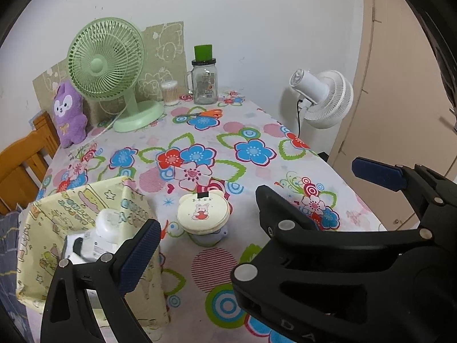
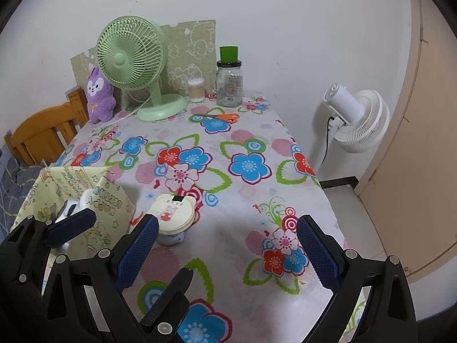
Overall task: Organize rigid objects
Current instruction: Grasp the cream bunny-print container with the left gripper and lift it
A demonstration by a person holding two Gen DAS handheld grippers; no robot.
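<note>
1. While both tools hang over the near end of the surface (image 2: 251,200), which is covered with a flowered cloth, neither one grips anything.
2. The left hand-held gripper (image 1: 228,237) is spread wide; the right wrist view shows one blue pad over the yellow box and its other finger low between the right tool's fingers.
3. The right hand-held gripper (image 2: 228,223) is also spread wide, with bare cloth between its two blue pads (image 2: 317,251).
4. In the left wrist view the right tool's black frame crosses in front and hides the left tool's far finger.
5. A round cream case (image 1: 202,214) with a rabbit picture lies near the front of the surface, resting on a small lilac object (image 1: 210,238) whose shape is hard to make out.
6. Just beside it, at the surface's left front corner, stands an open yellow box (image 1: 57,228) with cartoon print; a white container (image 1: 110,224) and another white-and-black item sit inside it.
7. The case and the box are close but apart.
8. At the far end stand a green desk fan (image 1: 105,57), a purple plush toy (image 1: 70,114), a tub of cotton swabs (image 1: 170,93) and a glass jar (image 1: 204,85) with a green cap.
9. Orange-handled scissors (image 1: 210,113) lie flat in front of the jar.
10. A white floor fan (image 1: 325,97) stands beyond the right edge, and a wooden chair (image 1: 20,165) at the left.
</note>
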